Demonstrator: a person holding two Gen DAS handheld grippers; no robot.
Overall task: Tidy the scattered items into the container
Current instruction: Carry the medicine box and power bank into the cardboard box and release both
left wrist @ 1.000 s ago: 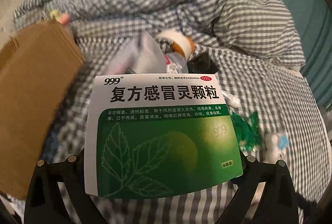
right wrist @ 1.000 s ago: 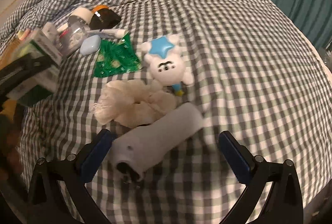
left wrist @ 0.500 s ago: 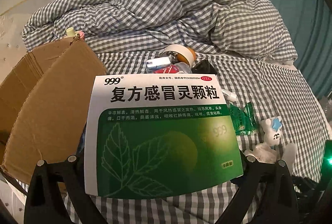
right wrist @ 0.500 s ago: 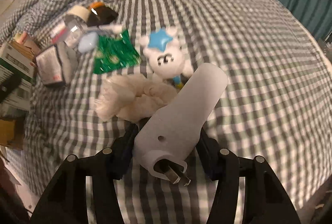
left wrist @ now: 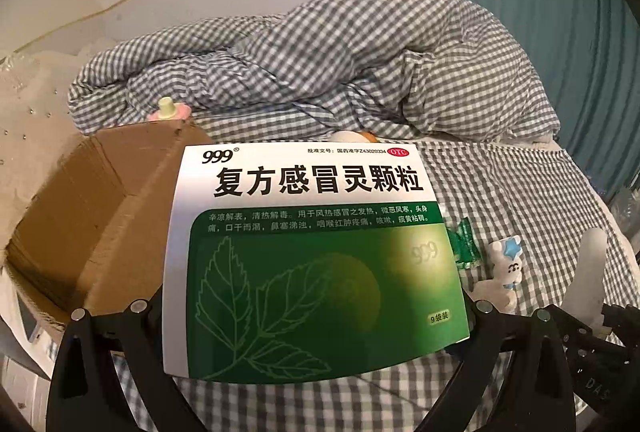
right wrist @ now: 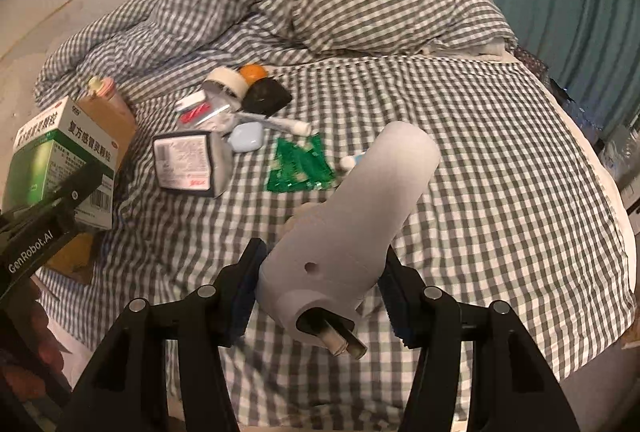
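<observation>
My left gripper (left wrist: 316,324) is shut on a green and white medicine box (left wrist: 312,256), held in the air beside the brown cardboard box (left wrist: 100,207). The same medicine box shows at the left of the right wrist view (right wrist: 60,159). My right gripper (right wrist: 320,292) is shut on a white cylindrical plug-in device (right wrist: 360,220) with metal prongs, lifted above the checked bedsheet (right wrist: 500,191). A green packet (right wrist: 300,167), a pale blue case (right wrist: 246,137), a white pack (right wrist: 188,163), a tape roll (right wrist: 224,81) and a black wedge (right wrist: 266,95) lie scattered on the bed.
A crumpled checked duvet (left wrist: 340,63) lies at the head of the bed. A teal curtain (left wrist: 560,31) hangs on the right. A white toy with a blue star (left wrist: 506,264) lies on the sheet. A pink and yellow bottle top (left wrist: 168,109) shows behind the cardboard box.
My right gripper has closed on the white plug-in device and lifted it off the bed. My left gripper has risen with the medicine box, bringing the cardboard box lower in its view.
</observation>
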